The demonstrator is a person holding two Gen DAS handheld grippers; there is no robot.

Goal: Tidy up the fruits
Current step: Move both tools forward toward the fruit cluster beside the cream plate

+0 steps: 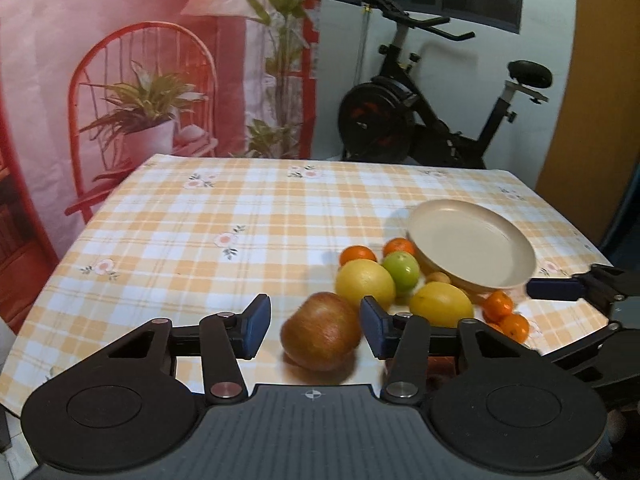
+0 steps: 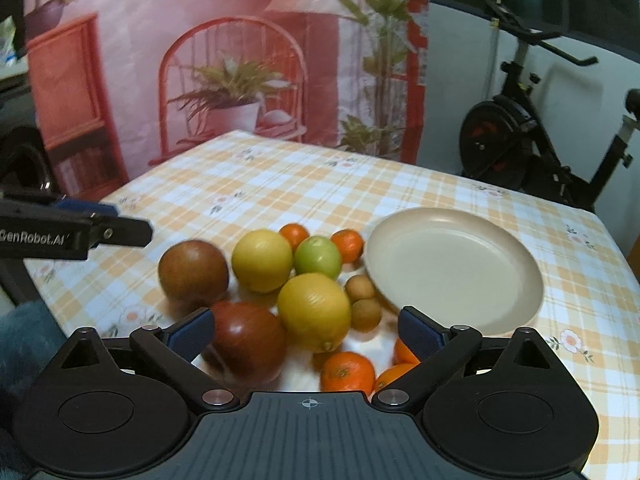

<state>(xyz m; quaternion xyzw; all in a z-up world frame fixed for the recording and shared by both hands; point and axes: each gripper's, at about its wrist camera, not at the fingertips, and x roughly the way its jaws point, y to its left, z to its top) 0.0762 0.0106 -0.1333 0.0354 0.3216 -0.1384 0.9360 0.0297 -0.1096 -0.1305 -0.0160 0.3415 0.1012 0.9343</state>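
Left tongs spread around a reddish apple, right tongs spread above fruit pile, beige plate beside

Orange-and-white checked tablecloth, beige plate, green apple, yellow lemons.

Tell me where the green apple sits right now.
The green apple sits on the tablecloth left of the beige plate, behind two yellow fruits, with a small orange on either side.

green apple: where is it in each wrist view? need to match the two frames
Left wrist: green apple right of centre, behind the two yellow fruits, just left of the plate.
Right wrist: green apple at centre, between a yellow fruit and the plate.
Shared landmark: the beige plate, empty in both views.
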